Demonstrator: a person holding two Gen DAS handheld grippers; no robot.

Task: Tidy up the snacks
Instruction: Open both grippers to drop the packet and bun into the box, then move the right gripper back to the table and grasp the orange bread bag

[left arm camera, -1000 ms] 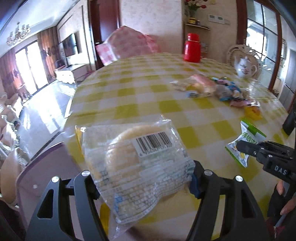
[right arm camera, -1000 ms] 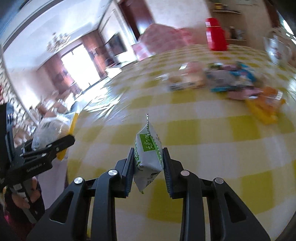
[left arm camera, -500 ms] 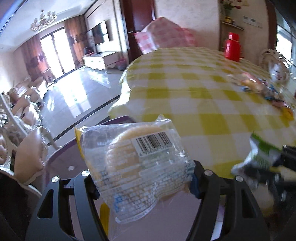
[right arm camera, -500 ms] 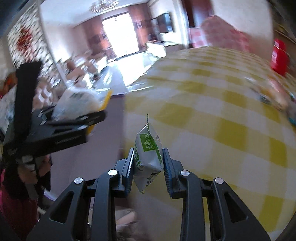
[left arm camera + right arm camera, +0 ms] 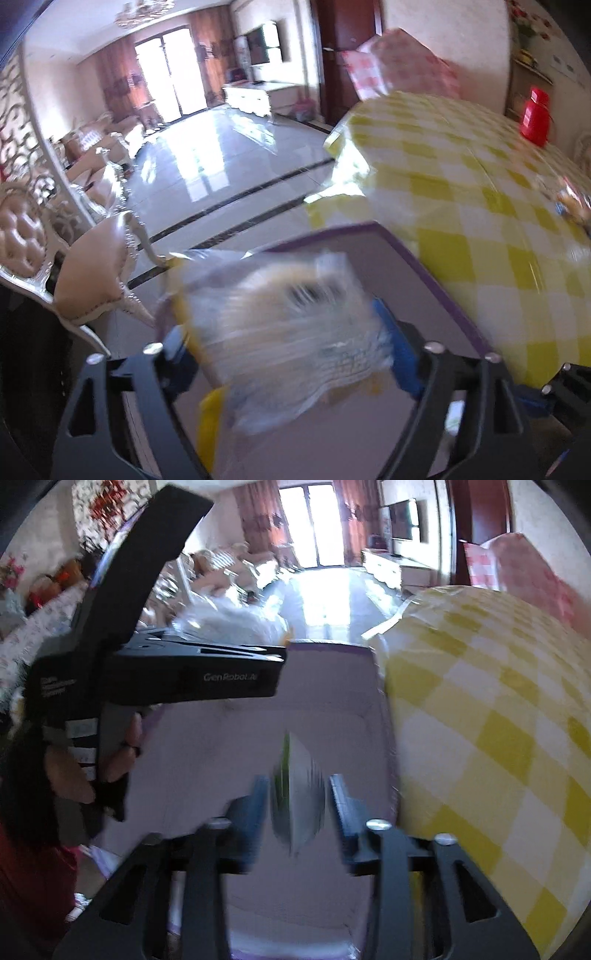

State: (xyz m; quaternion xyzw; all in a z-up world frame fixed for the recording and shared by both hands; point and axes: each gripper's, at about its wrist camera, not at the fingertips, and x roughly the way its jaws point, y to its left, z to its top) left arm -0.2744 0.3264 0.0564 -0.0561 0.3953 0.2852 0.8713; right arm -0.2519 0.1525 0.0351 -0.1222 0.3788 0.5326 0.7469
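Observation:
My left gripper [image 5: 288,350] is shut on a clear-wrapped bun packet [image 5: 280,325] with a barcode, held over a purple-rimmed bin [image 5: 436,284] beside the table. My right gripper [image 5: 297,805] is shut on a small green and white snack packet [image 5: 299,794], blurred, also above the bin's pale inside [image 5: 229,746]. The left gripper body [image 5: 184,672] with its bun packet [image 5: 236,624] shows at the left of the right wrist view. Part of the right gripper [image 5: 565,391] shows at the lower right of the left wrist view.
The yellow checked table [image 5: 480,206] lies to the right, with a red flask [image 5: 535,118] and a few snacks [image 5: 574,203] far across it. A padded chair [image 5: 92,280] stands left of the bin. Tiled floor lies beyond.
Both grippers swung left off the table with their packets and now hang over the purple-rimmed bin. The snack pile has slid to the far right edge of view.

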